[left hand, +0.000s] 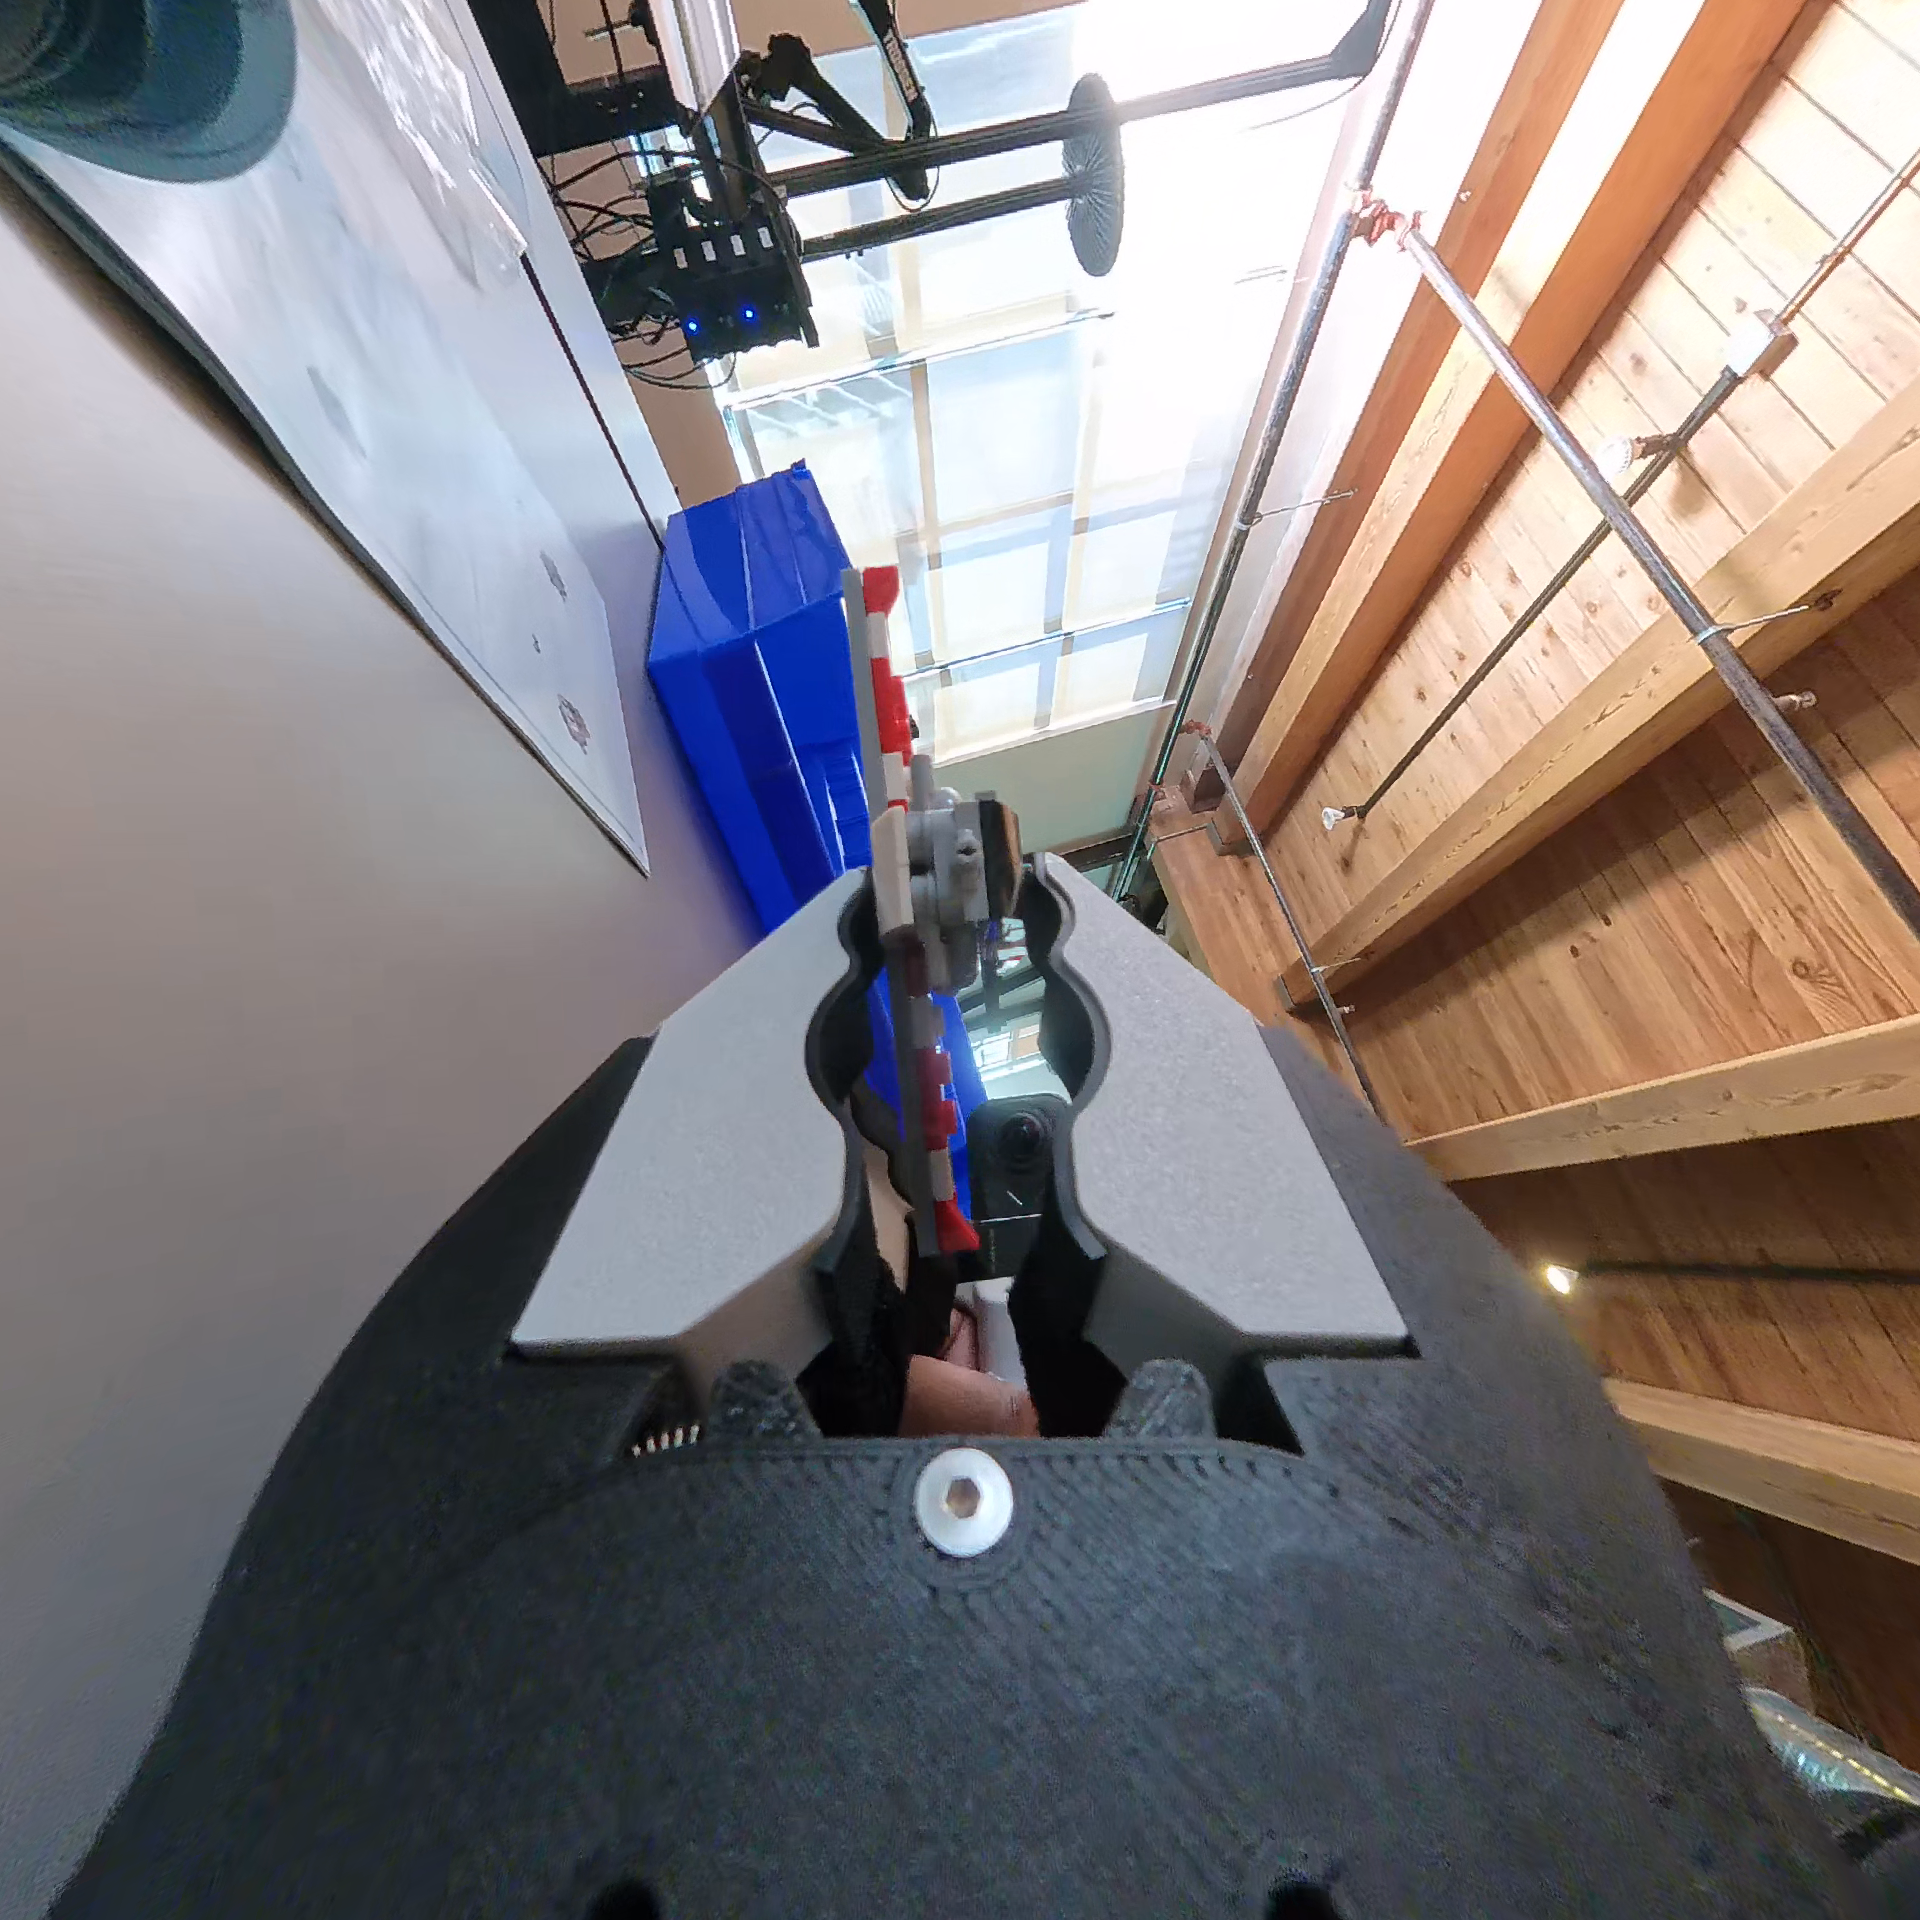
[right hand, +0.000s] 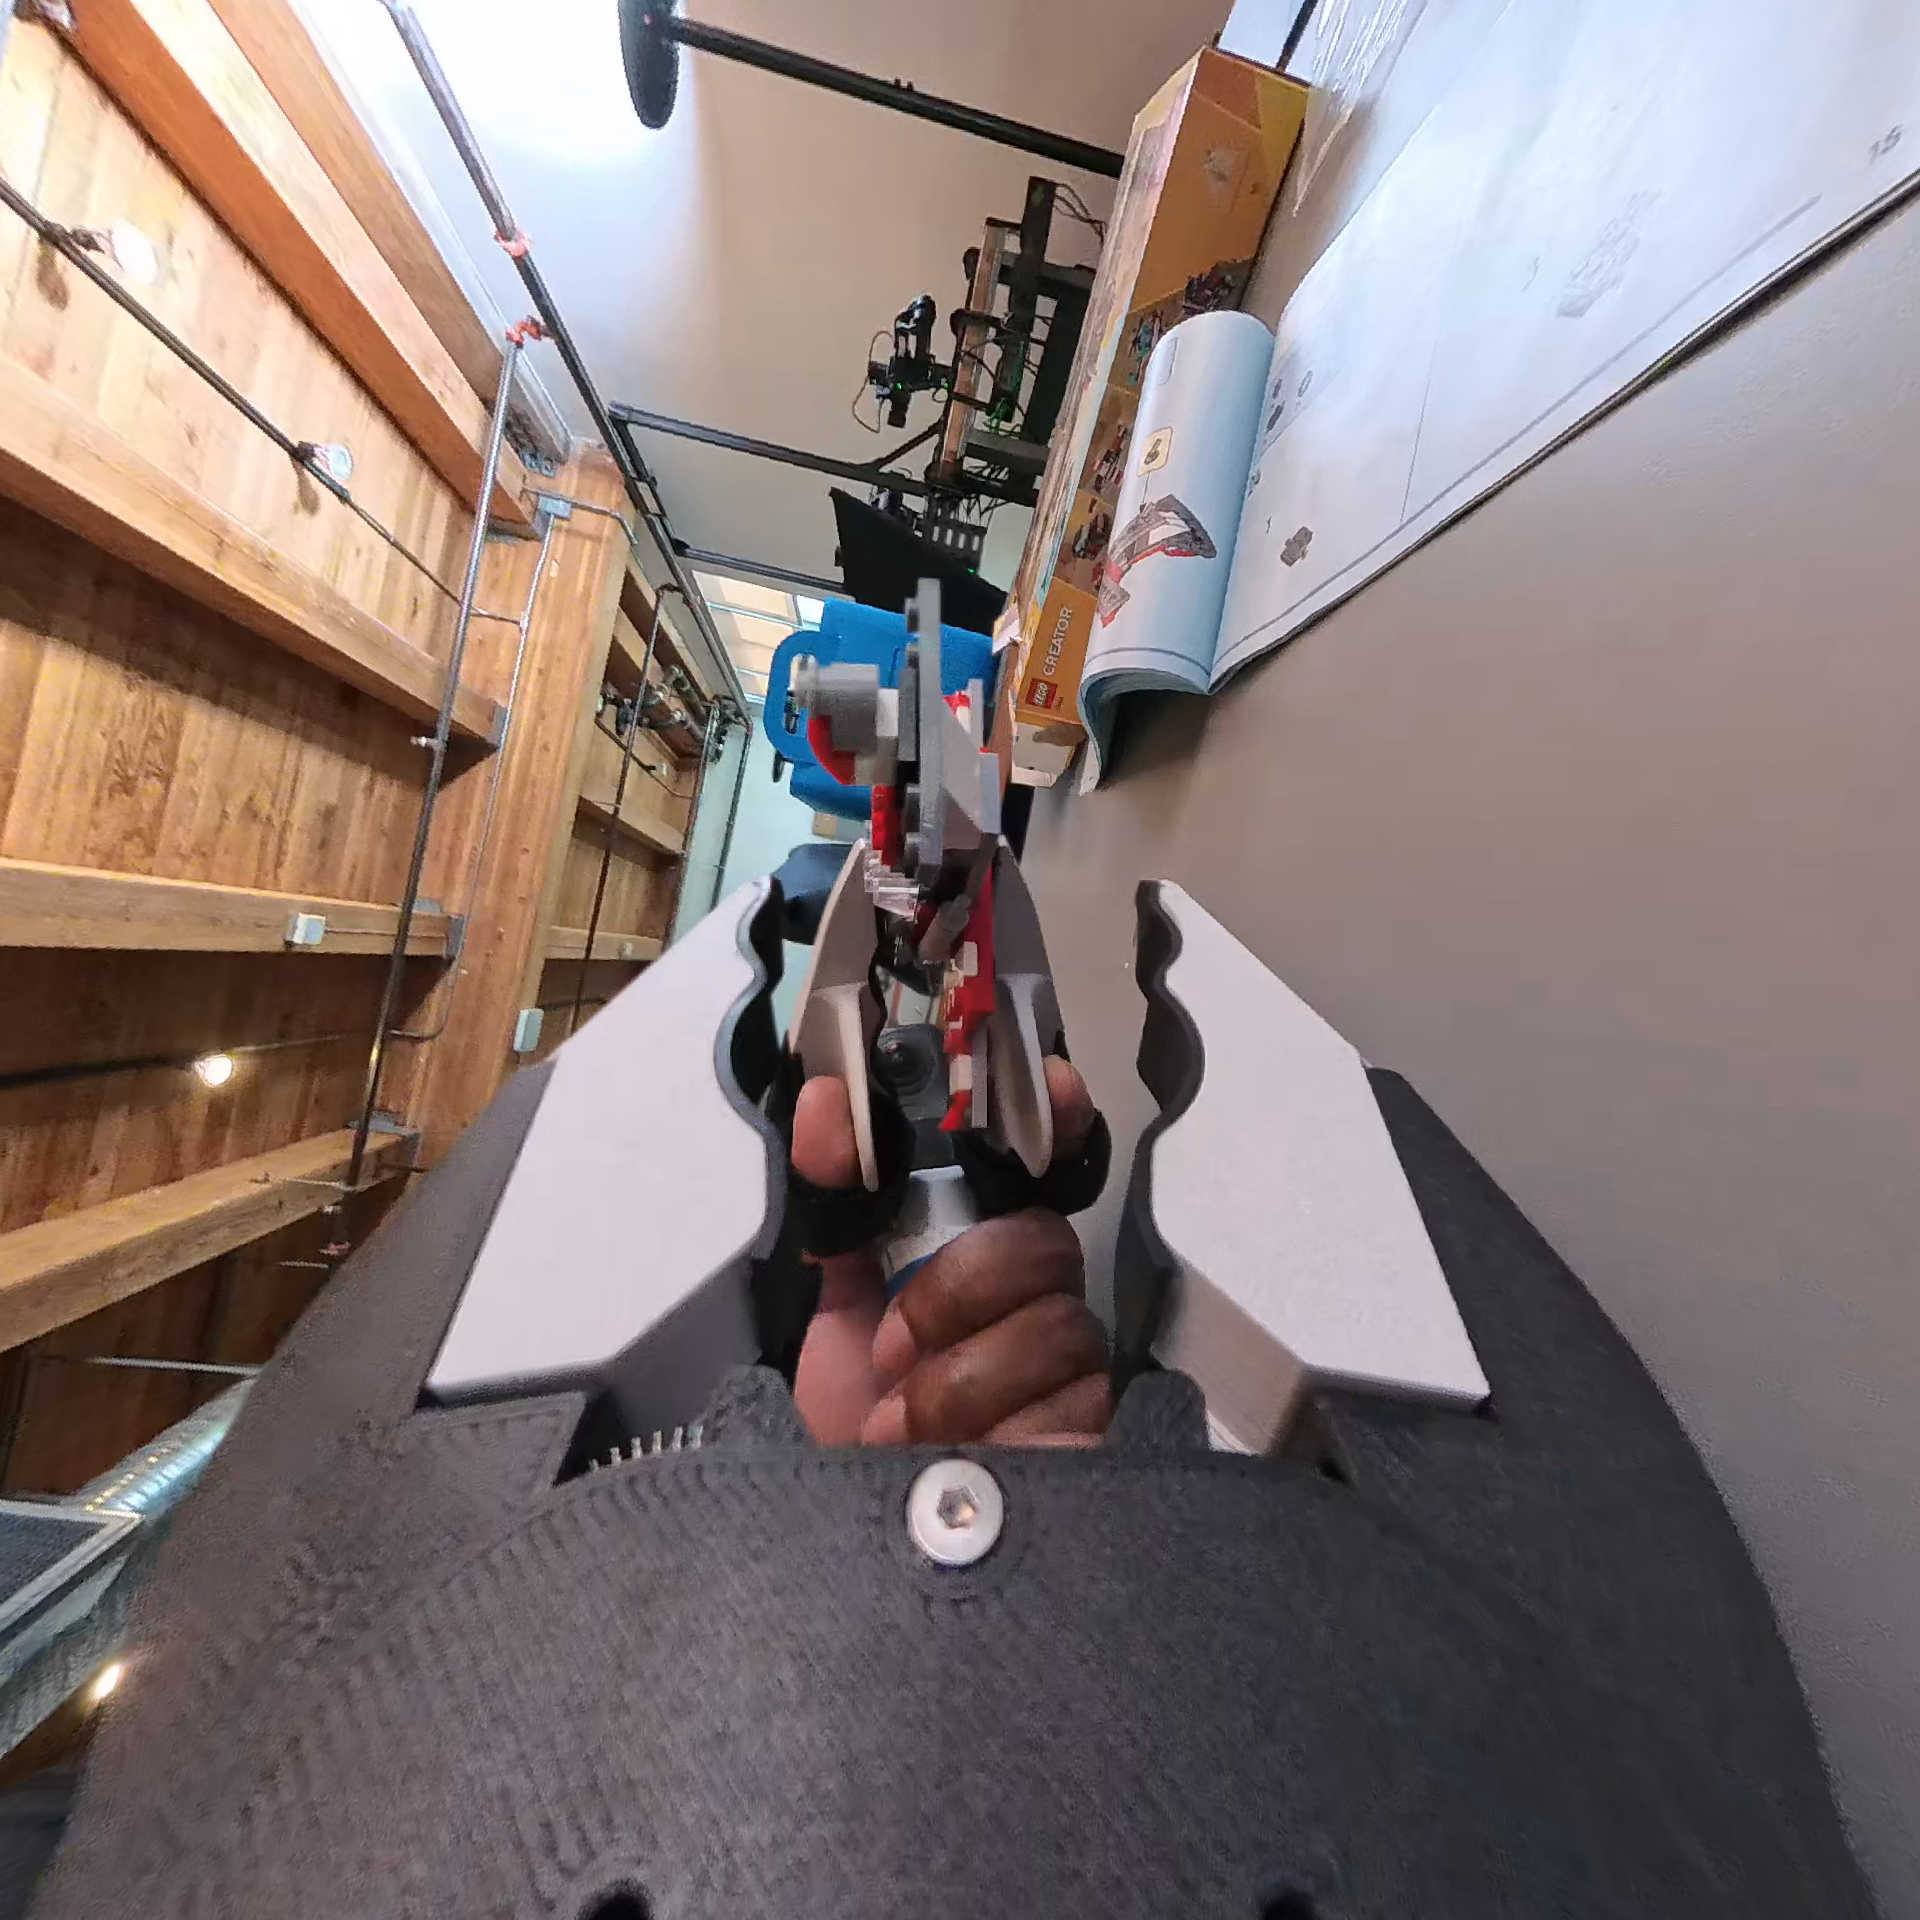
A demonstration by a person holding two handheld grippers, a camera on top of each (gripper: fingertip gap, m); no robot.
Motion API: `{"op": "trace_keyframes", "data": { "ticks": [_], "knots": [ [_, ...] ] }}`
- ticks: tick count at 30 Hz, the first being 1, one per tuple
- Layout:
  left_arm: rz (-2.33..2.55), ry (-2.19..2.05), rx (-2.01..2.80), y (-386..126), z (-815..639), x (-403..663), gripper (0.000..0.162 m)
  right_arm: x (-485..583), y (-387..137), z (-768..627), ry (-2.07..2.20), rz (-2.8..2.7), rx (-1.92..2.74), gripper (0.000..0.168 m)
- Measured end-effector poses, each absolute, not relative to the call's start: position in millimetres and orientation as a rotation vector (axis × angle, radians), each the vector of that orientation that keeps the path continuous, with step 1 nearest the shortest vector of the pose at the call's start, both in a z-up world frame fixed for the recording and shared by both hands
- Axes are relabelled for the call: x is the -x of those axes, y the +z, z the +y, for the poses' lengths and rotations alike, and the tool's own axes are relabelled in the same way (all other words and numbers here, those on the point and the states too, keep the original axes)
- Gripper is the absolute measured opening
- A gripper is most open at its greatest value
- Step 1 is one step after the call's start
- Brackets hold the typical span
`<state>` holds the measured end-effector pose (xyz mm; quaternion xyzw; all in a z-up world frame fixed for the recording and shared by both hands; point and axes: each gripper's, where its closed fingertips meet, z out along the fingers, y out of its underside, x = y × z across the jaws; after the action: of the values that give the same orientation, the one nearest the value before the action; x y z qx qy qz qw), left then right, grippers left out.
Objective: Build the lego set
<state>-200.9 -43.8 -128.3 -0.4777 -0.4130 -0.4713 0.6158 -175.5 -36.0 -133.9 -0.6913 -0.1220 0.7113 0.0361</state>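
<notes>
Right tongs (right hand: pixel 956 940) gape before left-held lego model (right hand: pixel 935 790).

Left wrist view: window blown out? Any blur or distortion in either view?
Left wrist view: window overexposed, its panes washed to white; lego model stays sharp; ceiling beams bow from the wide-angle lens. Right wrist view: slight blur on the right hand-held gripper, glare near the top; booklet readable.

Glossy plastic lego model (left hand: pixel 914 935), matt grainy tool (left hand: pixel 951 1039) fingers, knotty wooden ceiling boards (left hand: pixel 1662 727), shiny metal pipe (left hand: pixel 1621 499).

Print is showing on the orange set box (right hand: pixel 1164 395) and the open instruction booklet (right hand: pixel 1351 416) lying along the bench's far edge.
</notes>
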Motion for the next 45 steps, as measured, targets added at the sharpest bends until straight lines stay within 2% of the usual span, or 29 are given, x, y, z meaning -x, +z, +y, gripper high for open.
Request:
{"op": "trace_keyframes", "data": {
  "ticks": [20,38,45],
  "knots": [
    [-0.884,-1.044,1.109,-118.0,-44.8,198.1,0.027,180.1,-121.0,-31.0,2.264,-0.251,2.034,0.041],
    [-0.774,-0.990,1.094,-100.3,-48.3,193.8,0.027,177.0,-98.8,-31.8,2.337,-0.245,1.889,0.023],
    [-0.674,-0.976,1.038,-80.6,-54.0,190.9,0.027,174.1,-78.9,-37.6,2.384,-0.302,1.774,0.023]
  ]
}}
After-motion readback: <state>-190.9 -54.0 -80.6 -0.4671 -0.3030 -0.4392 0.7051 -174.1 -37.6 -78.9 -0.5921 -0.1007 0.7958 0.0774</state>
